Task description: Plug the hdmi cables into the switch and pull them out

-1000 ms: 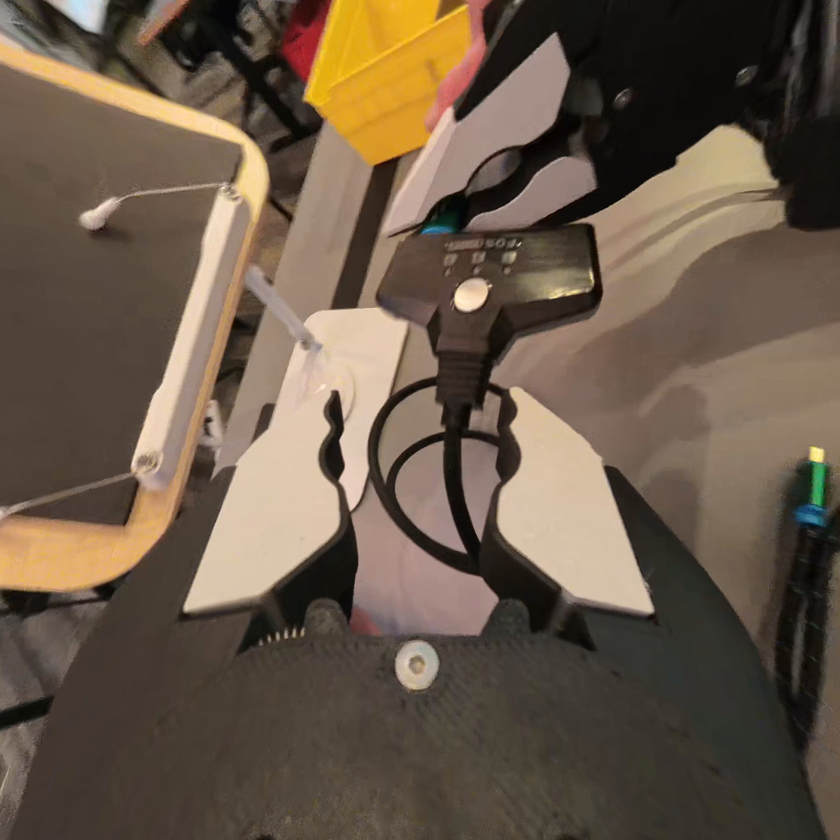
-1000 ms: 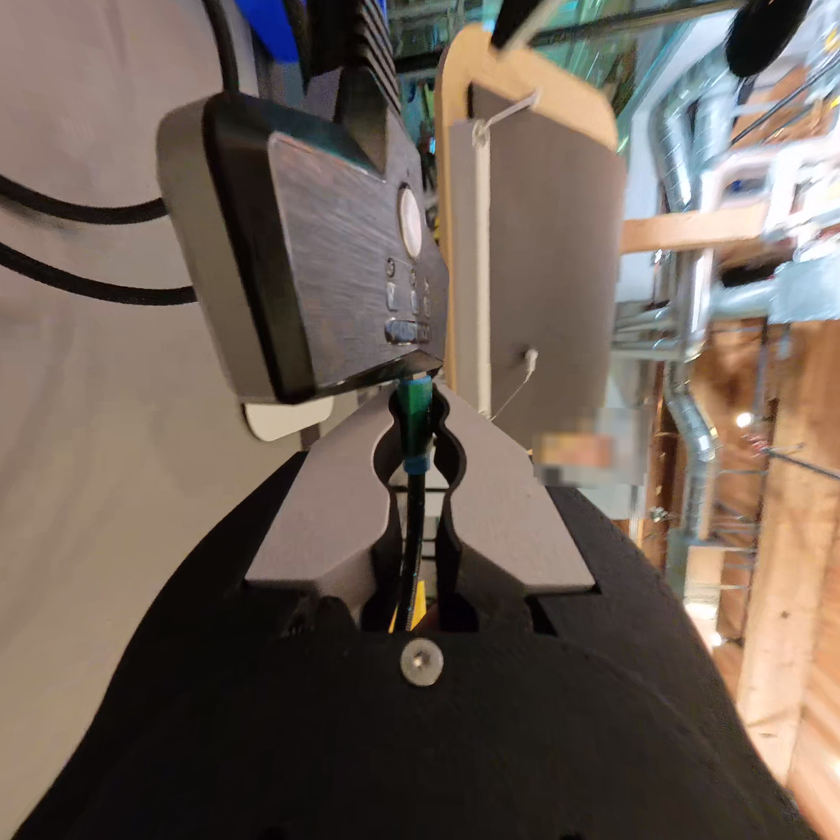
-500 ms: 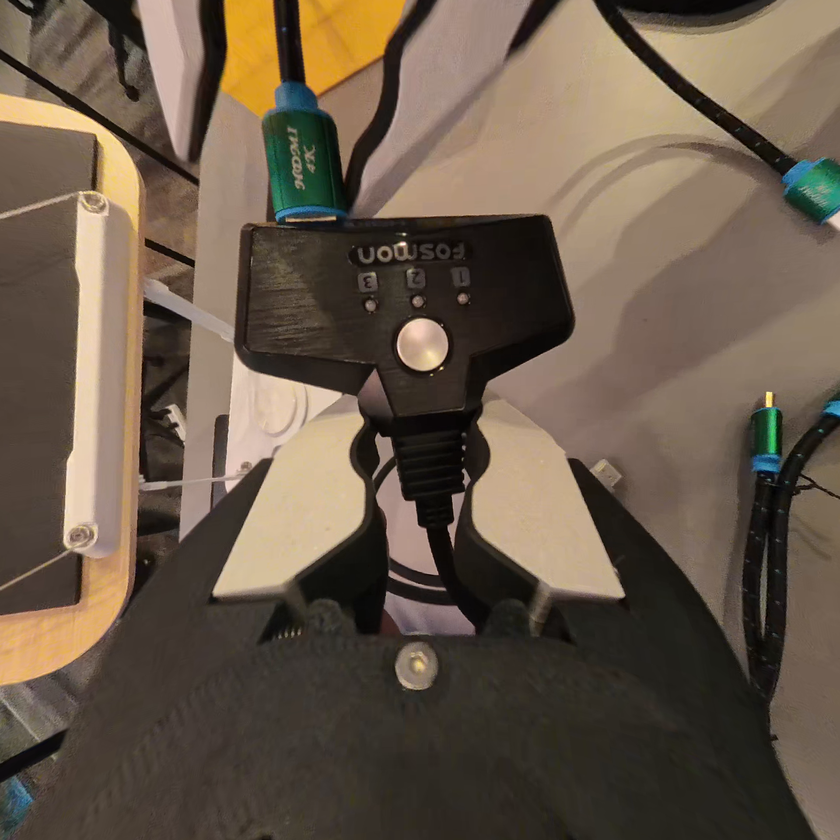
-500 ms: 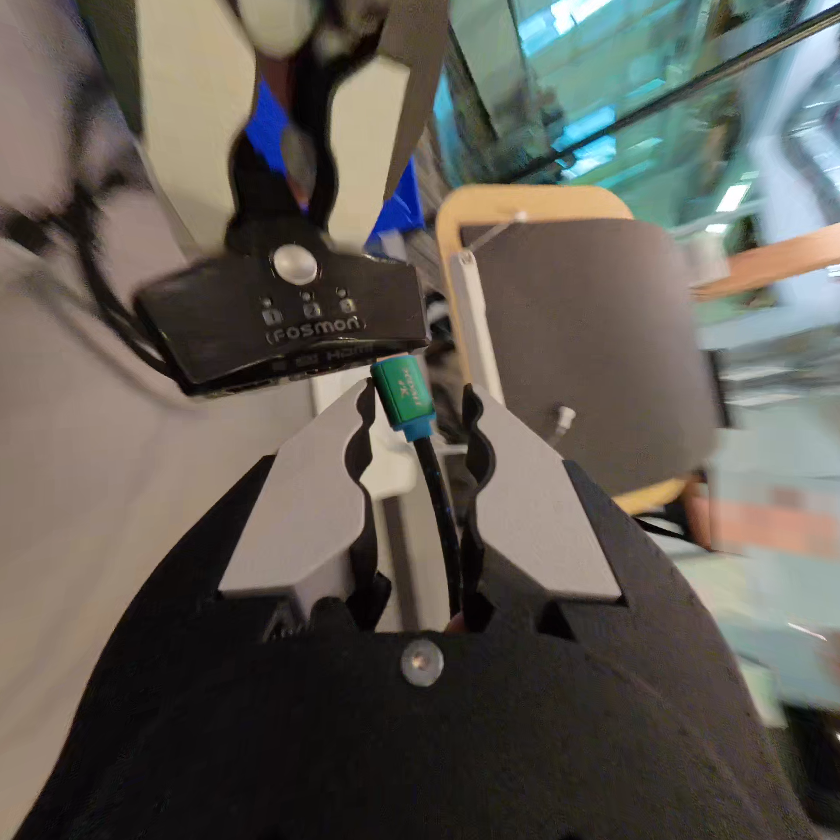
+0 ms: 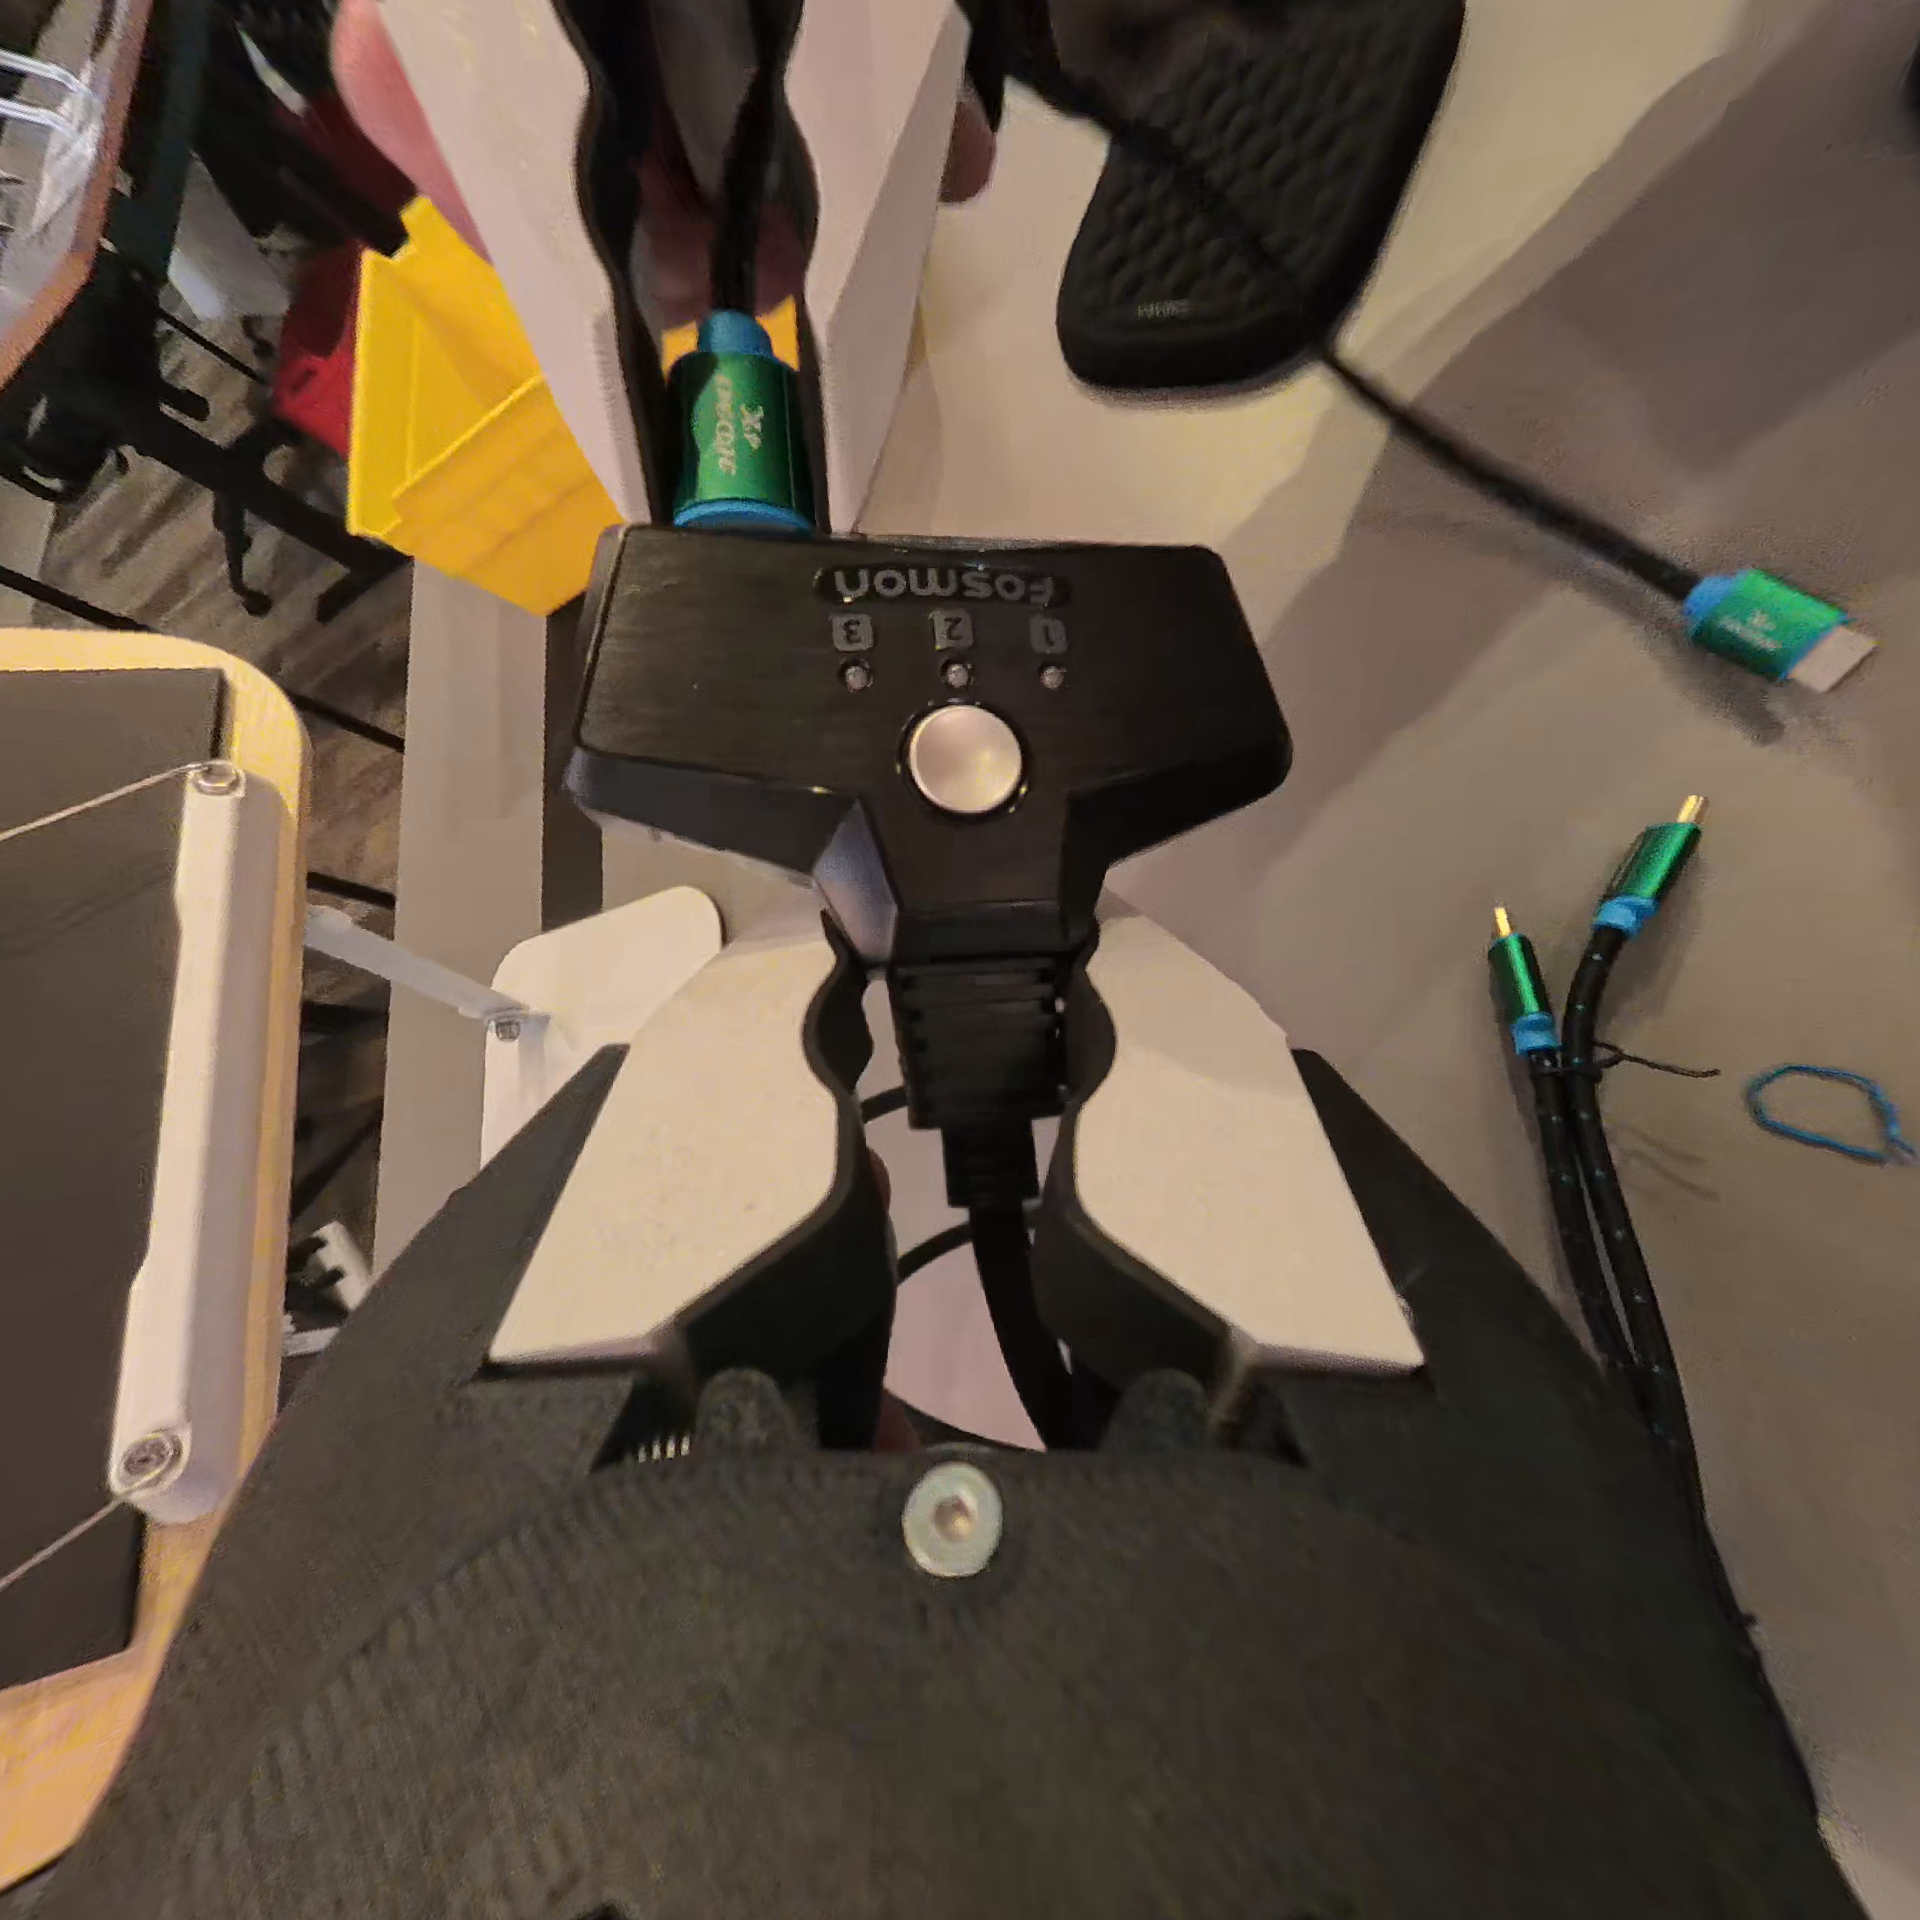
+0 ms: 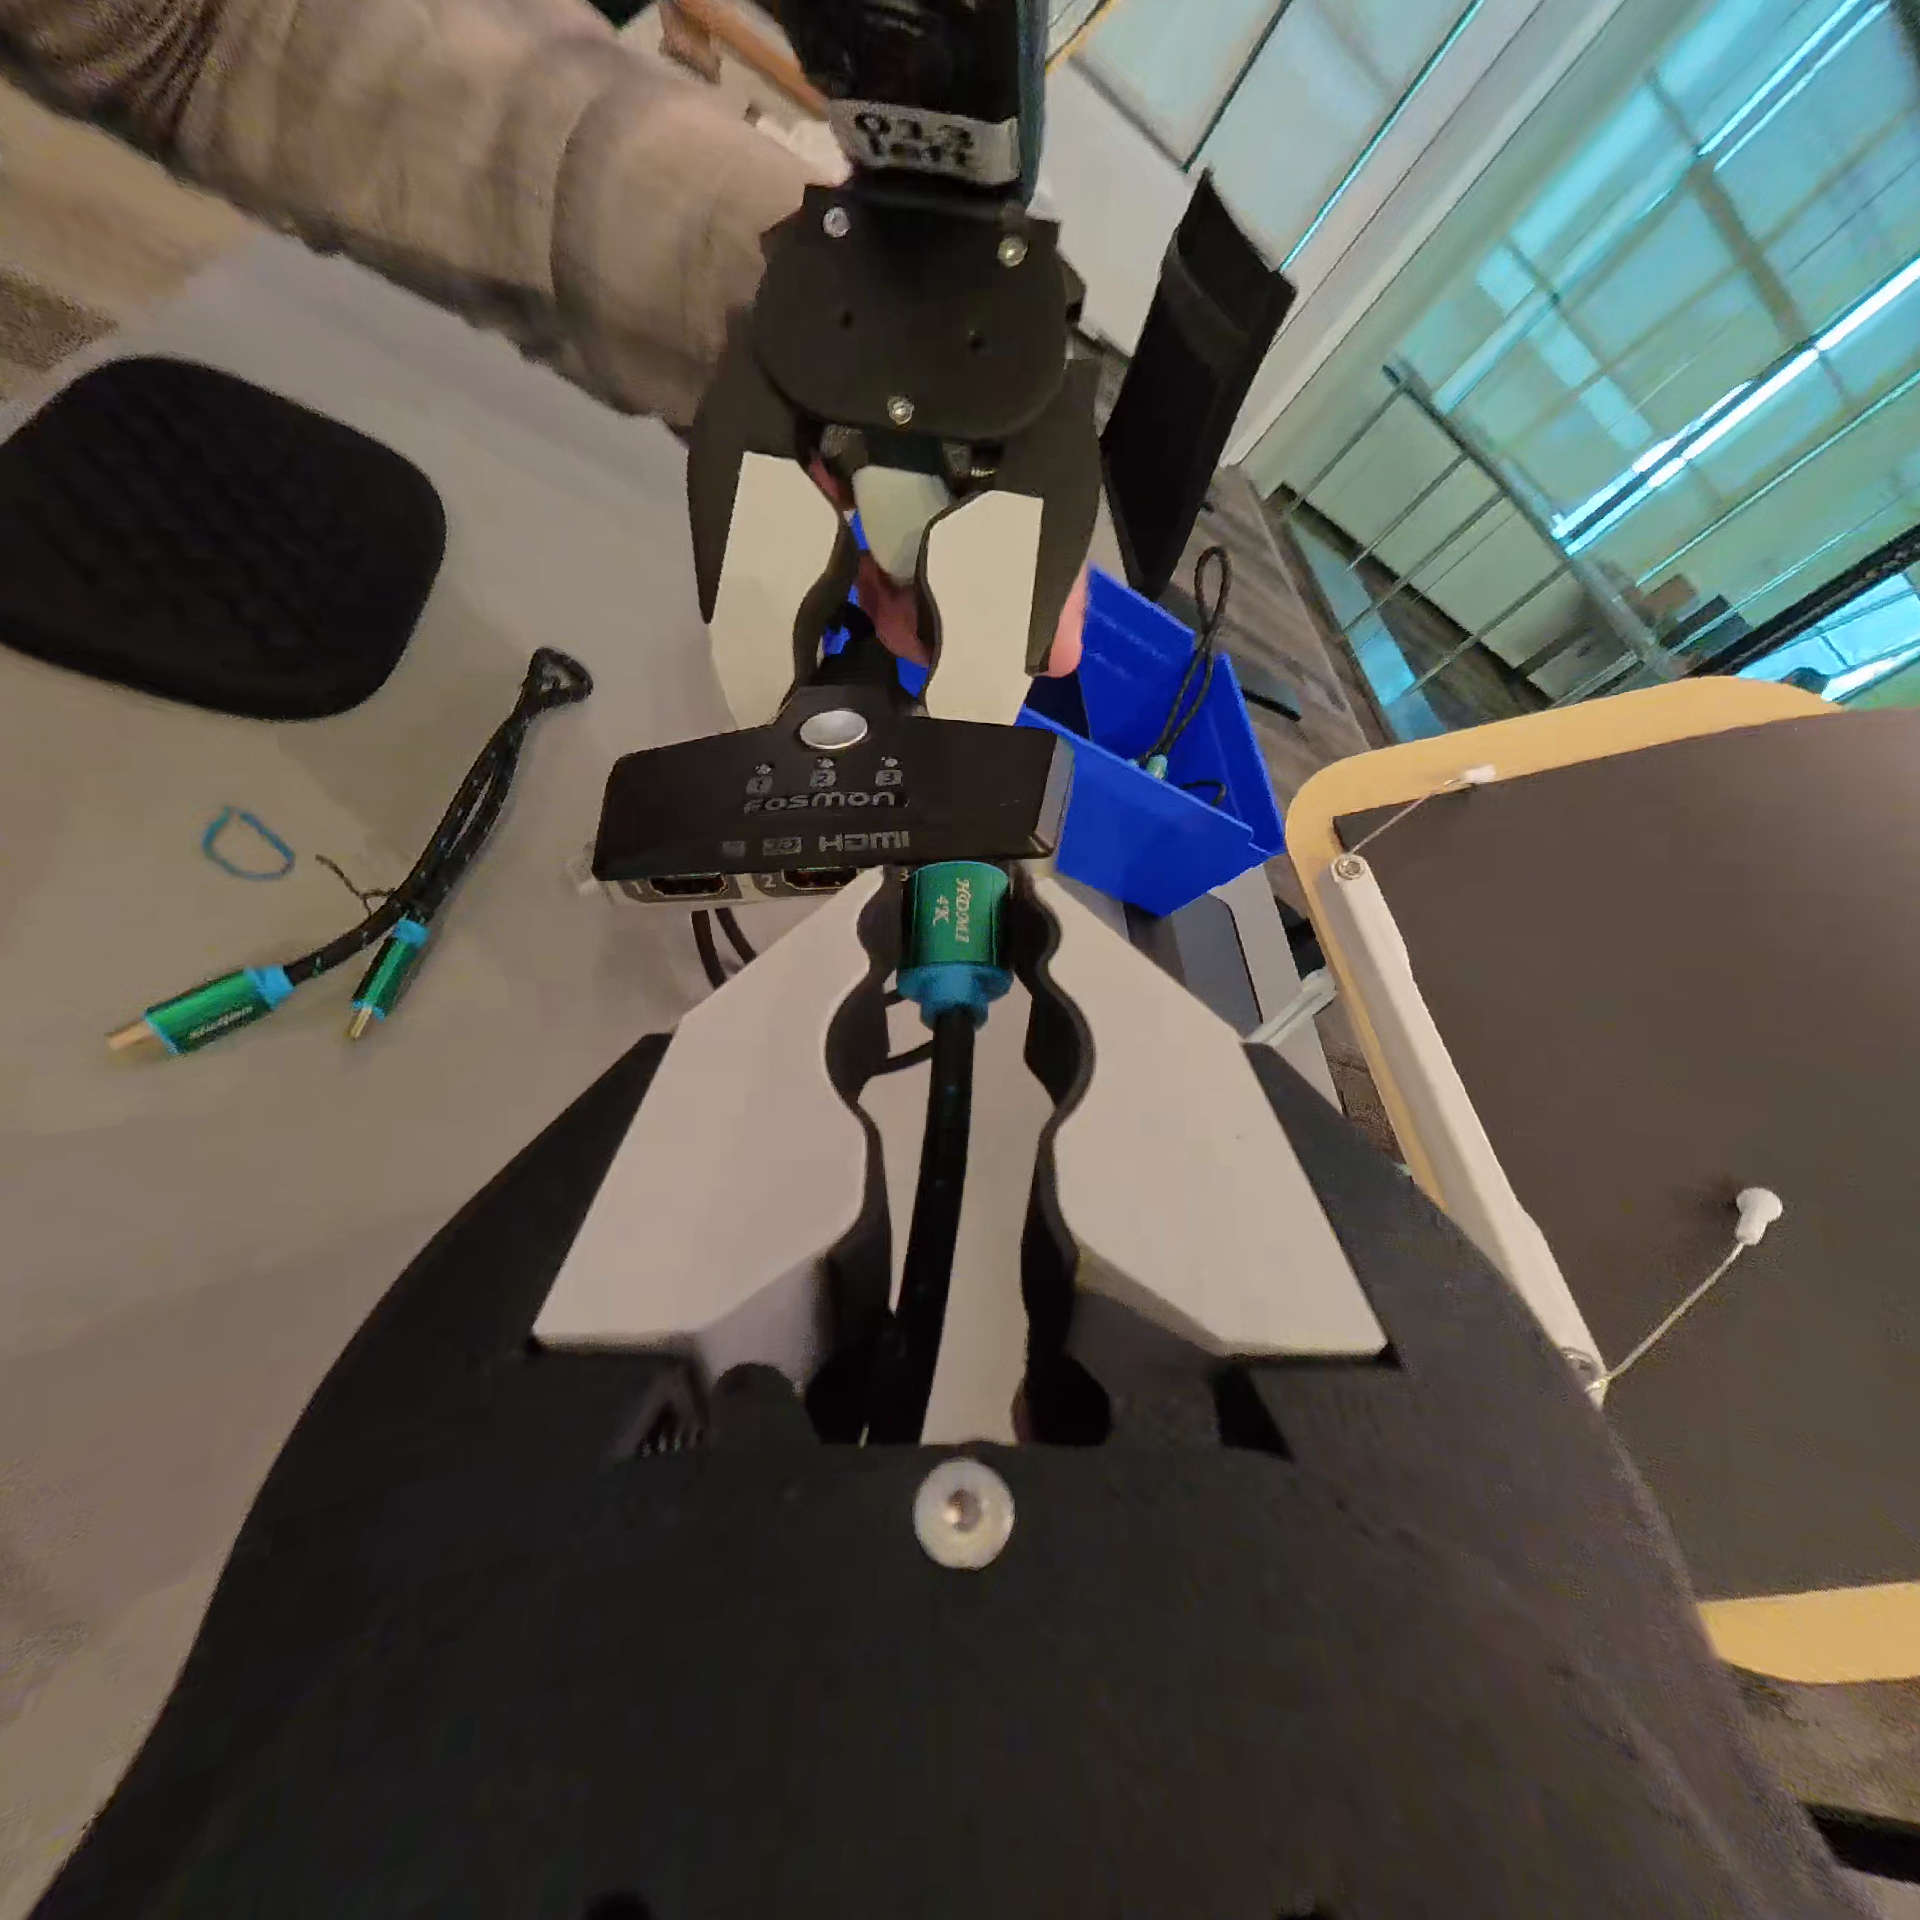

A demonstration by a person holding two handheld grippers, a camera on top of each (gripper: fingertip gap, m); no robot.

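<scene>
Switch (image 5: 925, 717) is held off the grey table (image 5: 1558, 1351), black T-shaped body with a round silver button and three small indicator lights. Left gripper (image 5: 961, 1023) has its jaws pinched on the ribbed strain relief at the switch's stem, black cable trailing back between the fingers.

Right gripper (image 6: 951, 935) faces it from the opposite side. Its jaws are spread: the green HDMI plug (image 6: 948, 920) sits between the fingertips with gaps on both sides, no clear contact. That plug is seated in the port at the end of the row, the left end in the left wrist view; the other two ports (image 6: 743, 885) show empty in the right wrist view.

Loose on the table: one green plug with blue collar (image 5: 1761, 634) on a black braided cable, and a pair of green plugs (image 5: 1579, 935) side by side. Blue elastic band (image 5: 1823, 1112) lies just beside that pair. Black textured pad (image 6: 197, 530) sits farther back on the table.

Off the table edge: yellow bin (image 5: 457, 436), blue bin (image 6: 1153, 769), and a wood-rimmed dark board (image 6: 1662, 1091).
</scene>
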